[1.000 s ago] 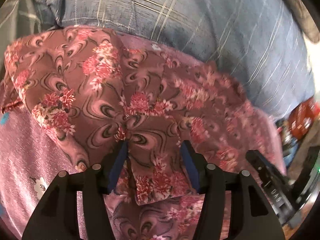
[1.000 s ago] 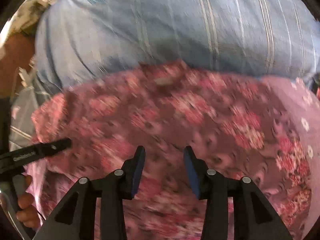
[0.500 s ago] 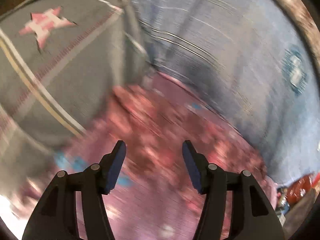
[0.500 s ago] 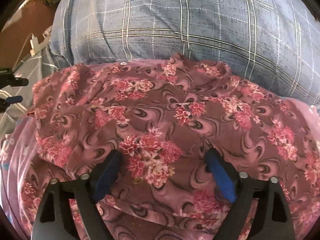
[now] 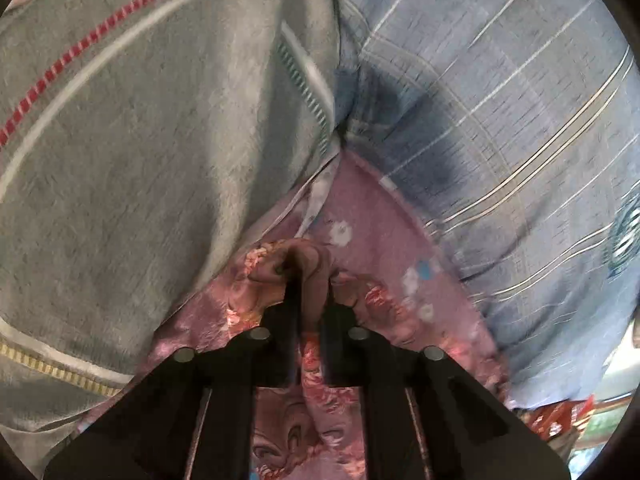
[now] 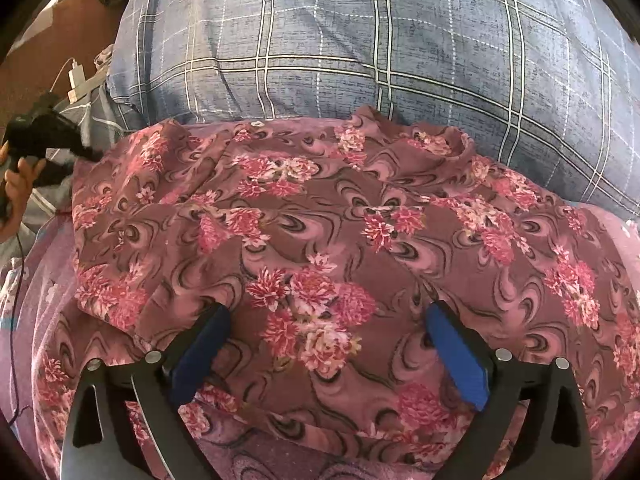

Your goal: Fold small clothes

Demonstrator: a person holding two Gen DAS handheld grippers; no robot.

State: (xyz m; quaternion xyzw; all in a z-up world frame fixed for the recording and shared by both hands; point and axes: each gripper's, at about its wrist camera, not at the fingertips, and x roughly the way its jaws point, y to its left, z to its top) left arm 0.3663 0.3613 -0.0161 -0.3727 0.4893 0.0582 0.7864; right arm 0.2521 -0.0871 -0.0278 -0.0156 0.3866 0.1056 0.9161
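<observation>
Flowered garment spread on the bed, one corner pinched.

The maroon floral garment (image 6: 320, 240) lies rumpled on a pink sheet (image 5: 372, 216), its far edge against a blue plaid pillow (image 6: 360, 40), with a grey blanket (image 5: 140, 140) at left. The left gripper (image 5: 310, 280) is clamped on a bunched fold of it; the right gripper (image 6: 324, 344) hovers over it, spread wide.

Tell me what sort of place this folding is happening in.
Most likely a bed in a bedroom: the floral garment lies on a pink flowered sheet, against a blue plaid pillow, with a grey striped blanket beside it.
</observation>
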